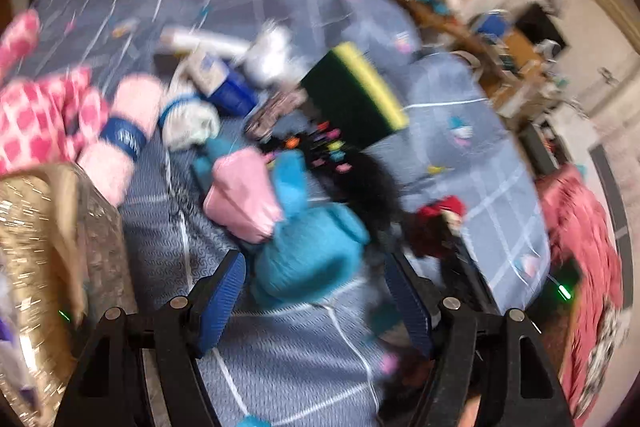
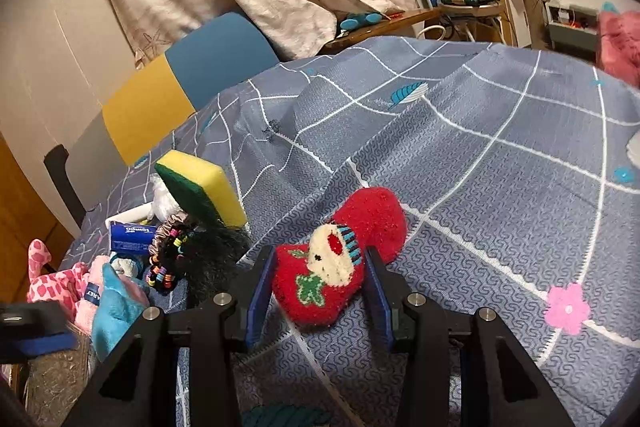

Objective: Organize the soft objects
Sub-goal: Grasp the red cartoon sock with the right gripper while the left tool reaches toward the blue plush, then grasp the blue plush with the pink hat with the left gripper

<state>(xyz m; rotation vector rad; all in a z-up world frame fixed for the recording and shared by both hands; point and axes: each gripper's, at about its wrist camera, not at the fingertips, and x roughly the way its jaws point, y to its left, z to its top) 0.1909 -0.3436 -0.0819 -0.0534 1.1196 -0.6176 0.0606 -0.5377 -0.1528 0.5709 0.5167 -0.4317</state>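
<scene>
on bedspread (image 2: 500,131), right gripper (image 2: 318,279) clamps red sock (image 2: 340,263); left view only: left gripper (image 1: 320,291) open over blue plush (image 1: 308,247).

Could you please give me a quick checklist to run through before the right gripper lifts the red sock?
1. Red sock between the right gripper pads: ok.
2. Pads pressing on the sock: ok, both touch its sides.
3. Sock clear of the sponge and hair ties: ok.
4. Left gripper open and empty: ok.
5. Left view sharp enough to aim at the teal plush: not ok, blurred.
</scene>
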